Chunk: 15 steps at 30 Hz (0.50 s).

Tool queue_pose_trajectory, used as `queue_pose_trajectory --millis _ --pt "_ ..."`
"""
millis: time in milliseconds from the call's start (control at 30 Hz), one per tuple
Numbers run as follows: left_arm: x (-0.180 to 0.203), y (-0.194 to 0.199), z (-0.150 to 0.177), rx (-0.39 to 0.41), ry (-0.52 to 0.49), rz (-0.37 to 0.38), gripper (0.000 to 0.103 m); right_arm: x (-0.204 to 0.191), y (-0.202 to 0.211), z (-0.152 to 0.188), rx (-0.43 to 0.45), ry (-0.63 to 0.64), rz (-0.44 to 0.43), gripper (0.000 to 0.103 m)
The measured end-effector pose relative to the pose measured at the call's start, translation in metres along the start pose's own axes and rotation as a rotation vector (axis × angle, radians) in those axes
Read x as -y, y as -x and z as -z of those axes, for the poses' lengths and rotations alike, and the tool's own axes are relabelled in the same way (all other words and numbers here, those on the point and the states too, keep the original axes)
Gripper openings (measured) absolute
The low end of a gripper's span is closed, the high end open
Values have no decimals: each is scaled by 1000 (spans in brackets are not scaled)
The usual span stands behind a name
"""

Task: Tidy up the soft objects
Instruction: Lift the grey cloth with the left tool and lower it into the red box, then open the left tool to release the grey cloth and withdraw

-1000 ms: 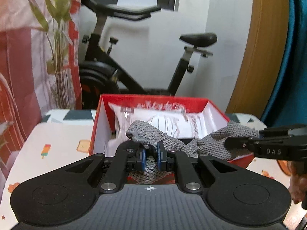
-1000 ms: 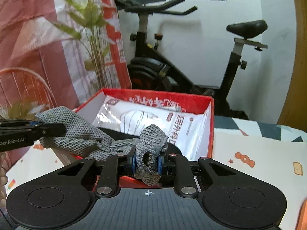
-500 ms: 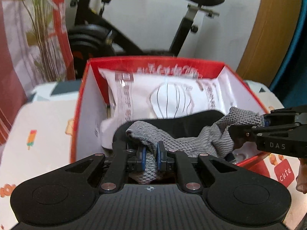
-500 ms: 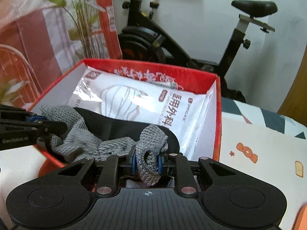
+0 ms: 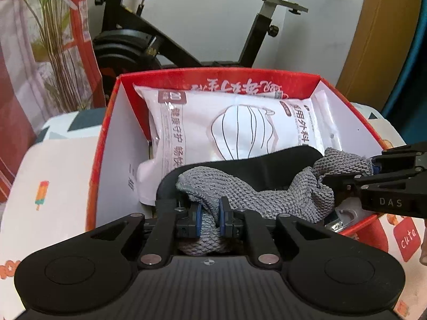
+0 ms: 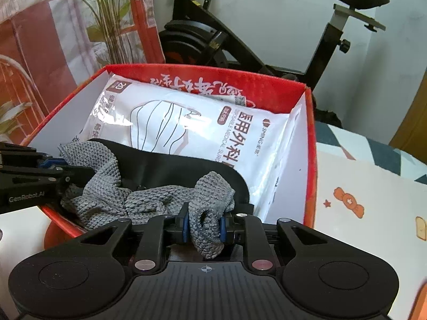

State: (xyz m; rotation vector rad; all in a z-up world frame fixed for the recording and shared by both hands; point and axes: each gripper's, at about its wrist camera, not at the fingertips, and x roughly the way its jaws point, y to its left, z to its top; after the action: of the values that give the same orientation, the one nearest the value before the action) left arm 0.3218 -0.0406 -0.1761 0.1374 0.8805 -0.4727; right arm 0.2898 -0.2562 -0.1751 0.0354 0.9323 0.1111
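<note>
Left claw (image 5: 208, 220) pinches one end of the grey cloth (image 5: 240, 194); right claw (image 6: 205, 226) pinches the other; the cloth sags low inside the red box (image 6: 311, 144), over a mask pack (image 6: 186, 130); probably light, limp, grippy; hold bunched ends.

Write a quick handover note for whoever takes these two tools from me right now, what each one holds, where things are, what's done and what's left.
Left tool: shut on one end of the grey knit cloth.
Right tool: shut on the other end of the same cloth.
The cloth hangs between them inside the red box, low over a black item and a white mask packet already lying in the box.
Done: cloth brought into the box.
Left: probably settle it on the black item, open both tools, lift out. Whether more soft things wait outside the box cannot be seen here.
</note>
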Motion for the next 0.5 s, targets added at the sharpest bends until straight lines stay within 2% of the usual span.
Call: queue_pose_trajectory --millis 233,300,367,500 --pt "1 20 -7 70 -24 -51 22 2 21 -7 56 6 19 31" --pt "3 30 -10 103 -34 -61 39 4 30 -11 79 3 24 37" --pt "5 40 -14 131 -40 -70 51 6 40 -14 113 -3 28 46" --pt "12 63 -20 204 -54 -96 63 7 63 -19 174 4 37 64"
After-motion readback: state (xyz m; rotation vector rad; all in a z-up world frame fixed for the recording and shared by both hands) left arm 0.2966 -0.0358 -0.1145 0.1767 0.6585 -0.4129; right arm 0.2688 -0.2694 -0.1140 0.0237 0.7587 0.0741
